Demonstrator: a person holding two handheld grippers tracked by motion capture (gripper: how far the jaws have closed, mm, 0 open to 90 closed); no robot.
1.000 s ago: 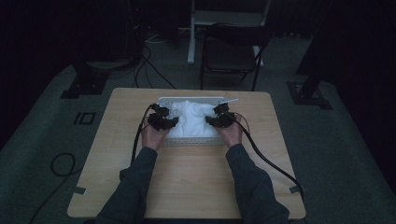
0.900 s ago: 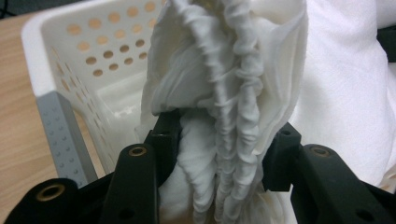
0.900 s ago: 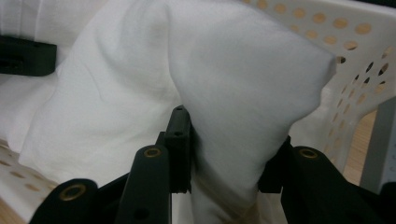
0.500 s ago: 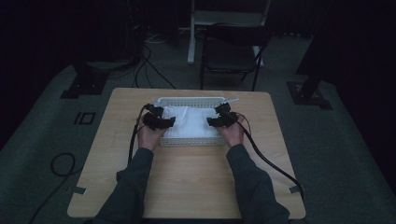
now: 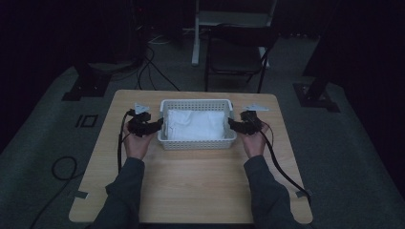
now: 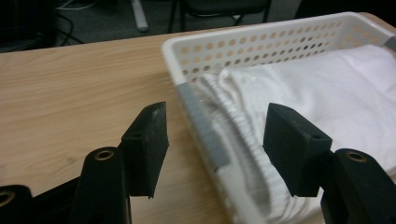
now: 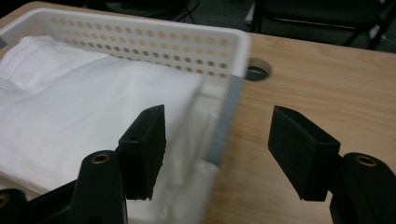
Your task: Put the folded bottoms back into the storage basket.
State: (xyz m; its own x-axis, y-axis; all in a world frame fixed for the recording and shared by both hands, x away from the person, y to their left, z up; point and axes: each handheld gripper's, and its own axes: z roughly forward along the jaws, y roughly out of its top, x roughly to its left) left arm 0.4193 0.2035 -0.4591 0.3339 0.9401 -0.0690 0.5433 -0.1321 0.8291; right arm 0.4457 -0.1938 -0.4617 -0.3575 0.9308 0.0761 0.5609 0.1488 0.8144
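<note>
A white perforated basket stands mid-table with a folded white cloth lying in it. My left gripper is at the basket's left end and my right gripper at its right end. In the left gripper view the left gripper straddles the basket's taped wall, with the cloth just inside. In the right gripper view the right gripper straddles the opposite wall beside the cloth. Both pairs of jaws have just been closing slightly, the pads clear of the wall.
The wooden table has bare room in front of the basket. A round cable hole sits in the tabletop just beyond the basket's right end. A dark chair stands behind the table, and cables lie on the floor.
Both hands have moved outward from over the cloth to the basket's two ends. Both grippers' jaws now stand apart around the end walls.
</note>
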